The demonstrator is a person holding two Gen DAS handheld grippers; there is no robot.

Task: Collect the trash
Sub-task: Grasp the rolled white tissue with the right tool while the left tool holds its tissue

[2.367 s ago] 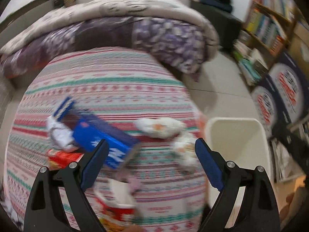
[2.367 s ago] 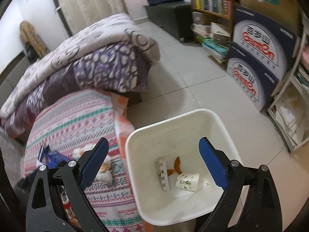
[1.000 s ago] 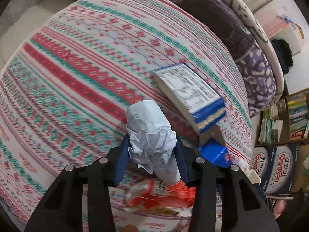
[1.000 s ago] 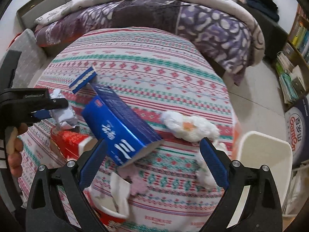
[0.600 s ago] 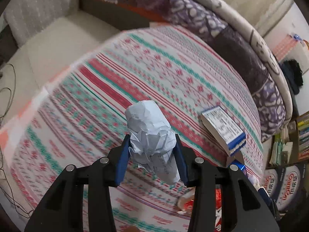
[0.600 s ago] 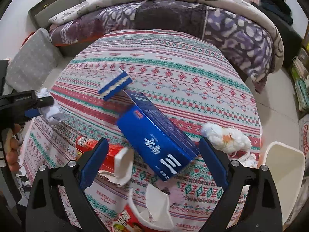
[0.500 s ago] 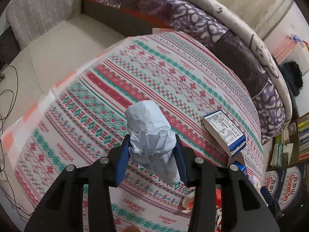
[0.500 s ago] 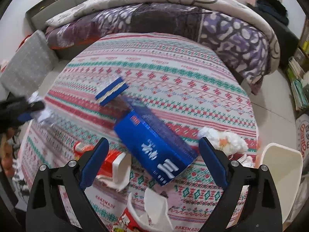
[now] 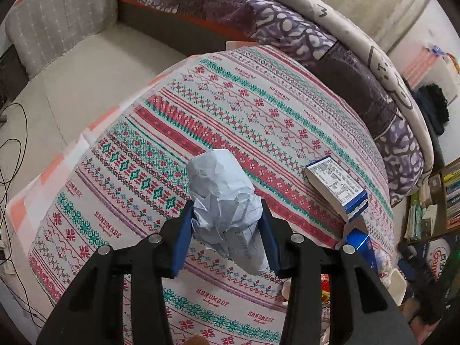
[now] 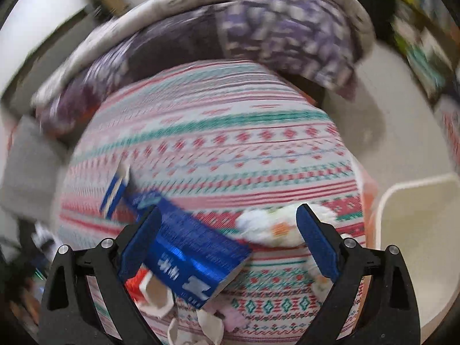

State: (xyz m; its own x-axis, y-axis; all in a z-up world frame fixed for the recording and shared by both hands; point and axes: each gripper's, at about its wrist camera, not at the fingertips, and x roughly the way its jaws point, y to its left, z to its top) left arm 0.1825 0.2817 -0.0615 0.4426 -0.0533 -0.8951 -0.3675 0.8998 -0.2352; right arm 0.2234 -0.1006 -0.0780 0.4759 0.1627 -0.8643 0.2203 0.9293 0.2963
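My left gripper [image 9: 225, 240] is shut on a crumpled ball of white paper [image 9: 224, 201] and holds it above the patterned tablecloth [image 9: 230, 109]. My right gripper [image 10: 228, 241] is open and empty, low over the table in a blurred view. Under it lie a large blue box [image 10: 192, 250], a small blue-and-white box [image 10: 115, 189] and a white crumpled wad [image 10: 270, 227]. Torn red-and-white wrappers [image 10: 155, 290] lie at the near edge. The white trash bin [image 10: 417, 230] stands to the right of the table. The small box [image 9: 336, 187] also shows in the left wrist view.
A purple and cream quilt [image 9: 287, 26] is piled behind the table. A beige sofa seat [image 9: 72, 80] with a grey cushion [image 9: 57, 23] lies to the left. Bookshelves [image 9: 442, 195] and a printed carton [image 9: 440, 256] stand at the far right. Cables [image 9: 11, 149] run along the left floor.
My left gripper closed on the paper ball and lifted it up and left, away from the other trash. My right gripper swung from over the bin to over the table and is moving fast.
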